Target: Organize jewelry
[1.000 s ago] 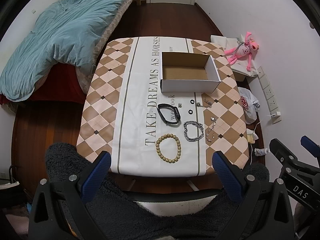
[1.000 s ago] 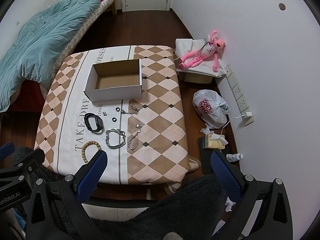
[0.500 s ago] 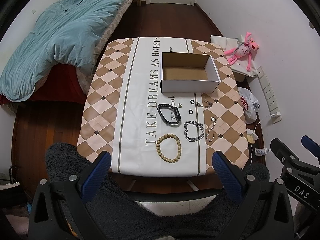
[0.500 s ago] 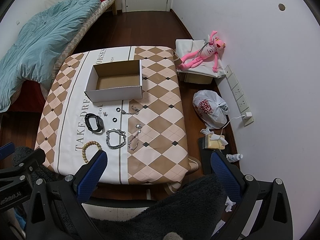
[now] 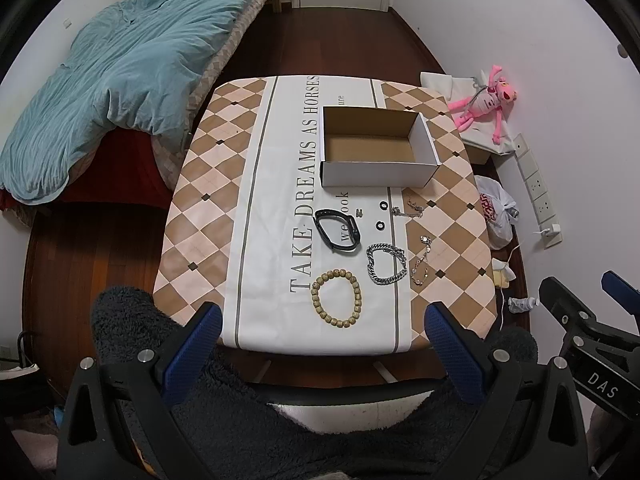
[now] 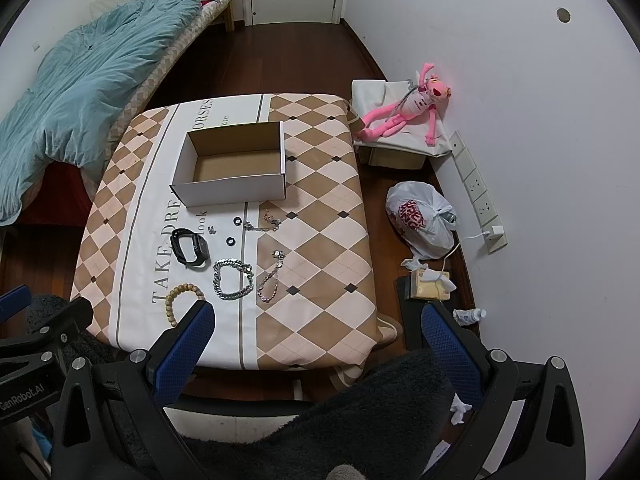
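An empty white cardboard box (image 5: pixel 376 148) (image 6: pixel 234 168) stands on a table (image 5: pixel 224 184) (image 6: pixel 320 240) covered in a checked cloth. In front of the box lie a black band (image 5: pixel 338 230) (image 6: pixel 190 248), a wooden bead bracelet (image 5: pixel 337 298) (image 6: pixel 180 300), a silver chain bracelet (image 5: pixel 386 263) (image 6: pixel 233 279), a thin bracelet (image 5: pixel 420 268) (image 6: pixel 270 284), two small black rings (image 5: pixel 380 225) (image 6: pixel 231 241) and a fine chain (image 5: pixel 408 211) (image 6: pixel 264 224). My left gripper (image 5: pixel 320 352) and right gripper (image 6: pixel 316 344) hover open, high above the table's near edge, holding nothing.
A bed with a teal duvet (image 5: pixel 120 68) lies left of the table. By the right wall sit a pink plush toy (image 6: pixel 408 112) on a box, a white plastic bag (image 6: pixel 420 220) and a power strip (image 6: pixel 480 192). Dark fuzzy fabric (image 5: pixel 260 420) fills the foreground.
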A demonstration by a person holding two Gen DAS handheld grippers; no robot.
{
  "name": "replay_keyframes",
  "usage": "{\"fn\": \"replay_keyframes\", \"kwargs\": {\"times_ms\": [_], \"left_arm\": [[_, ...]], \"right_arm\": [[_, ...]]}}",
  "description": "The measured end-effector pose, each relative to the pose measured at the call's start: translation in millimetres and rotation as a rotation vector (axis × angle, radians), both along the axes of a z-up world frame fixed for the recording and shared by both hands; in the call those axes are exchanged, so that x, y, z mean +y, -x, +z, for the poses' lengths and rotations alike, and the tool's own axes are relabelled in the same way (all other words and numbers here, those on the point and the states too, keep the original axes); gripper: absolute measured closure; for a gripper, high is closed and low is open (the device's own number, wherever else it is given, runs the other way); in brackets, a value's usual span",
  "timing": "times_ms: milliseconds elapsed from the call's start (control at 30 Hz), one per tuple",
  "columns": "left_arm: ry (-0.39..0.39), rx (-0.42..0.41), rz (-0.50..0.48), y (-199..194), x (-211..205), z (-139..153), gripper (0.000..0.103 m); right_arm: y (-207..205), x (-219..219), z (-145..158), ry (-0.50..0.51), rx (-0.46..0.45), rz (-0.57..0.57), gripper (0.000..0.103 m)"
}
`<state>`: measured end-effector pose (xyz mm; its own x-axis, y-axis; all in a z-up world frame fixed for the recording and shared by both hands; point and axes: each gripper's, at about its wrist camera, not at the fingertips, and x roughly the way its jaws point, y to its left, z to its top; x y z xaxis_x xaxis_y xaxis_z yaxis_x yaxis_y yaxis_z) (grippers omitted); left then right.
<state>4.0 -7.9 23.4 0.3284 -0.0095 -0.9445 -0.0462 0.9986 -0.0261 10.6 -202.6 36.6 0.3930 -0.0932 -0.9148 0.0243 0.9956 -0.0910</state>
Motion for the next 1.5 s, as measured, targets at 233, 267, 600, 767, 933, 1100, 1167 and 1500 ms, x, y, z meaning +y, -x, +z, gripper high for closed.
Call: {"fn": "replay_keyframes", "kwargs": {"times_ms": [233, 267, 600, 767, 933, 1100, 1167, 1500], "left_arm": [[0.007, 0.006, 0.004, -3, -1, 0, 0.000], [0.007, 0.007, 0.004, -3, 0, -2, 0.000], [-0.049, -0.018, 0.026, -22, 14, -46, 0.000], [-0.133, 0.051, 0.041, -45, 28, -101, 0.000], [-0.118, 0.167, 0.058, -53, 38, -158, 0.000], [-0.071, 0.262, 0.043, -53, 35, -200, 0.020], [-0.043, 0.296, 0.040, -54, 35, -215, 0.030], [-0.014, 0.234, -0.014, -61, 29, -227, 0.069]], "right_arm": [[0, 0, -5, 0.004, 0.003, -0.003, 0.000], [-1, 1, -3, 0.003, 0.003, -0.003, 0.000], [-25, -1, -23, 0.013, 0.011, -0.052, 0.000], [-46, -8, -69, -0.008, 0.066, -0.081, 0.000], [-59, -10, -130, -0.020, 0.139, -0.088, 0.008], [-60, -6, -178, -0.032, 0.211, -0.084, 0.018], [-60, -4, -193, -0.039, 0.233, -0.089, 0.020], [-56, -10, -221, -0.081, 0.280, -0.100, 0.020]]}}
